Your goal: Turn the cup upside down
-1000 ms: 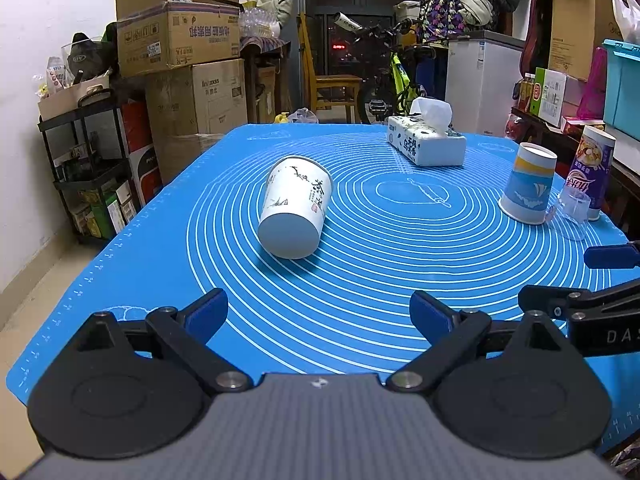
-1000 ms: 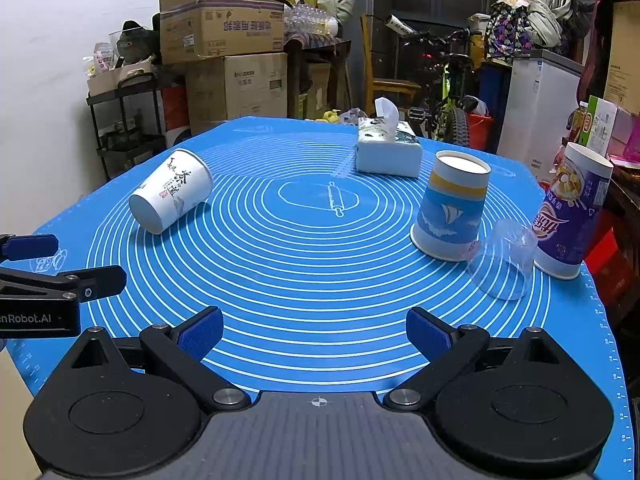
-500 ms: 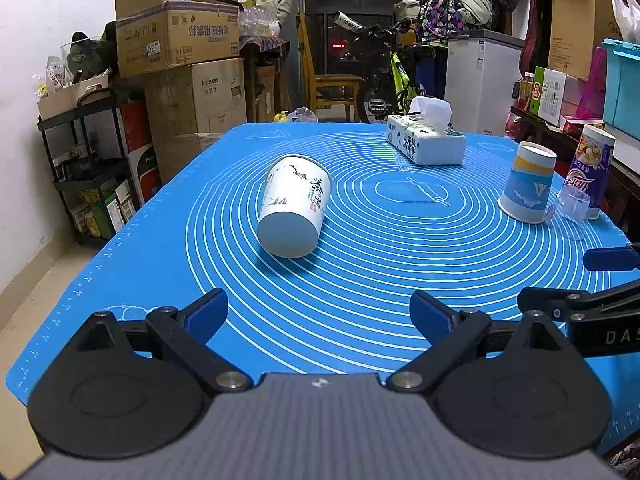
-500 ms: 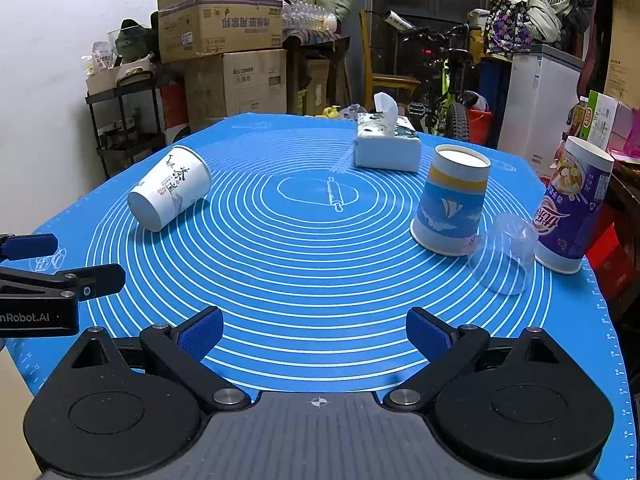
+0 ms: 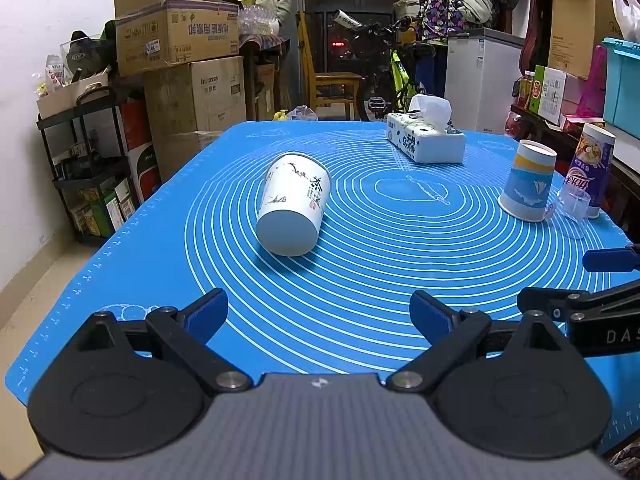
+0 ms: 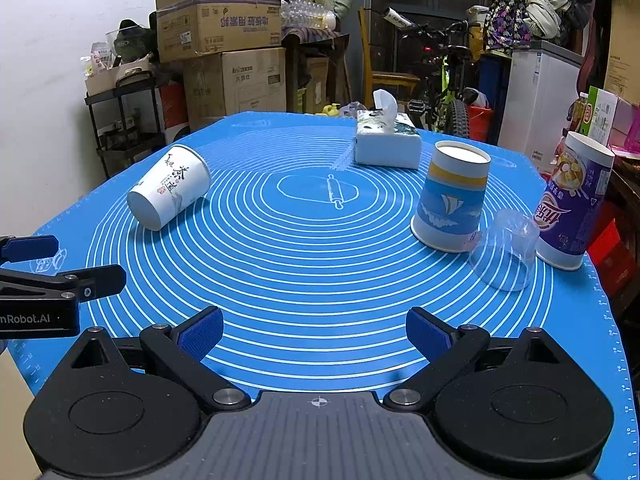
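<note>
A white paper cup with black ink drawing (image 5: 294, 204) lies on its side on the blue mat (image 5: 360, 288), its closed bottom toward me; it also shows in the right wrist view (image 6: 170, 186) at the left. My left gripper (image 5: 320, 316) is open and empty, a short way in front of the cup. My right gripper (image 6: 316, 334) is open and empty over the mat's near edge. A blue-and-white paper cup (image 6: 452, 200) stands bottom up at the right, with a clear plastic cup (image 6: 504, 254) bottom up beside it.
A tissue box (image 6: 386, 142) stands at the far middle of the mat. A purple cup (image 6: 572, 202) stands bottom up at the right edge. Cardboard boxes (image 5: 180, 28), a shelf, a bicycle and a white cabinet crowd the room beyond the table.
Both grippers have crept slightly forward and stay open. The cups have not moved.
</note>
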Tool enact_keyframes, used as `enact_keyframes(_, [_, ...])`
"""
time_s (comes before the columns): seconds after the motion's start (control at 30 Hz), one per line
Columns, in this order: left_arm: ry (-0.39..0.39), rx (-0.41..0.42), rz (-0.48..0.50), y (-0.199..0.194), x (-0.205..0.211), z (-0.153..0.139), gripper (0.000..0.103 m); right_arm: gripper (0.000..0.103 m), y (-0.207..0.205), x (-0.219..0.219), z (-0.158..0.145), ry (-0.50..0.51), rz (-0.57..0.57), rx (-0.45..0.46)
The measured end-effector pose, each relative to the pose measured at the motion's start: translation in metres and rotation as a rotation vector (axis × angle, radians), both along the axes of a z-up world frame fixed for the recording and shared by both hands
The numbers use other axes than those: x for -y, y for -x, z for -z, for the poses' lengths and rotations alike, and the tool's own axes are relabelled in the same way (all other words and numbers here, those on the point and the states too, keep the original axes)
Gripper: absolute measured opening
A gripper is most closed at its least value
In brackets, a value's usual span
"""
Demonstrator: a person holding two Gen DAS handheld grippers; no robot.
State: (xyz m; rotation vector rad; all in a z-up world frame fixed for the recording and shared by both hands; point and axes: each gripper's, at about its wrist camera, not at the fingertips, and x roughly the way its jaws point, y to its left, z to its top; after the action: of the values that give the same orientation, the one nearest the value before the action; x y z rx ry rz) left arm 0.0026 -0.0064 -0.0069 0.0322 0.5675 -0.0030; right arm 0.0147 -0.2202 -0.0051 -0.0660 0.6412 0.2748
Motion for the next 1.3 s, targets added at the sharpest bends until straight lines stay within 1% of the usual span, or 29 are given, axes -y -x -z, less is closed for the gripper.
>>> enact_keyframes(0.53, [0.010,-0.003,-0.009,-0.001,-0.002,0.002,0.097,0.098,-0.003,0.005,-0.001,-0.023,0.023,-0.005])
enact_keyframes(0.57, [0.009,0.000,-0.010,-0.002,-0.002,0.001,0.097,0.098,-0.004,0.005,-0.001,-0.027,0.029,-0.005])
enact_keyframes(0.63, [-0.016,0.040,-0.024,-0.007,-0.002,-0.002,0.097,0.098,-0.008,0.007,-0.002,-0.038,0.046,-0.008])
enact_keyframes(0.7, [-0.026,0.051,-0.041,-0.018,-0.002,-0.003,0.097,0.098,-0.012,0.007,-0.002,-0.047,0.059,-0.016])
enact_keyframes(0.8, [-0.024,0.026,-0.059,-0.041,0.002,-0.003,0.097,0.098,-0.018,0.003,-0.001,-0.041,0.072,0.002])
enact_keyframes(0.93, [-0.072,0.016,-0.074,-0.076,0.005,0.001,0.097,0.098,-0.023,0.000,0.000,-0.051,0.085,0.008])
enact_keyframes(1.0, [-0.073,0.013,-0.084,-0.091,0.002,0.003,0.096,0.098,-0.026,0.000,0.001,-0.052,0.090,0.012])
enact_keyframes(1.13, [-0.060,0.015,-0.091,-0.105,-0.005,0.003,0.096,0.098,-0.029,0.002,0.002,-0.053,0.105,0.013])
enact_keyframes(1.17, [-0.053,0.005,-0.088,-0.108,-0.006,0.003,0.094,0.098,-0.030,0.003,0.003,-0.054,0.112,0.011])
enact_keyframes(1.2, [-0.042,-0.009,-0.088,-0.111,-0.007,0.004,0.088,0.098,-0.030,0.004,0.004,-0.056,0.117,0.009])
enact_keyframes(1.23, [-0.030,-0.023,-0.090,-0.113,-0.009,0.004,0.085,0.098,-0.031,0.005,0.004,-0.059,0.122,0.006])
enact_keyframes(1.3, [0.005,-0.057,-0.085,-0.116,-0.012,0.006,0.074,0.098,-0.031,0.008,0.004,-0.065,0.132,0.004])
